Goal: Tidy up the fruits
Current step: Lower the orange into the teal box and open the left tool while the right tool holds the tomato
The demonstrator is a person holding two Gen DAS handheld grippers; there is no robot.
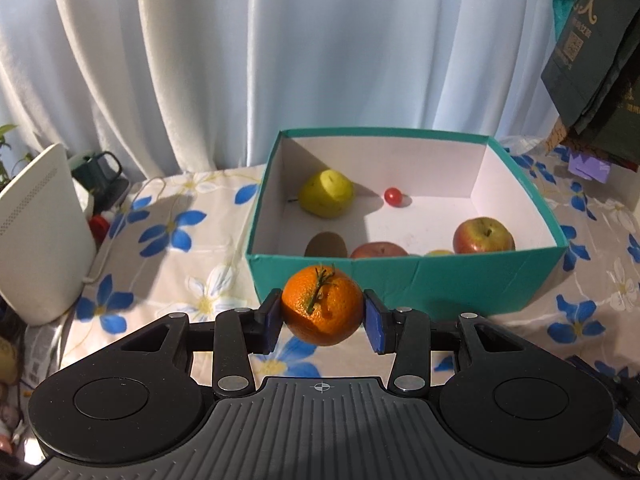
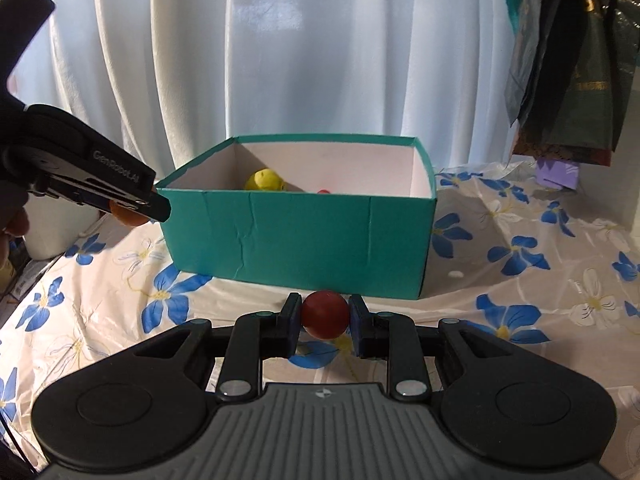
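The left gripper point(image 1: 323, 316), a black two-finger tool with blue pads, is clamped on a round orange mandarin point(image 1: 322, 304) with a short green stem, one pad pressed to each side of the fruit. The mandarin hangs clear of the cloth, just in front of the near wall of an open teal cardboard box point(image 1: 408, 280) with a white inside.

The right gripper point(image 2: 324, 324), built the same way, pinches a small dark red round fruit point(image 2: 324, 314) between its pads, its jaws drawn in close. This fruit also sits in front of the box's near wall, above the cloth.

Inside the box lie a yellow-green pear point(image 1: 327, 193), a tiny red cherry tomato point(image 1: 393, 196), a brown kiwi point(image 1: 326, 244), a red apple point(image 1: 483, 235) and another reddish fruit point(image 1: 378, 249) half hidden by the near wall.

The box stands on a cream tablecloth printed with blue and white flowers point(image 1: 172, 232). A white curtain point(image 1: 240, 60) hangs behind. To the left stands a white perforated appliance point(image 1: 40, 232); dark bags point(image 1: 592, 72) hang at upper right.
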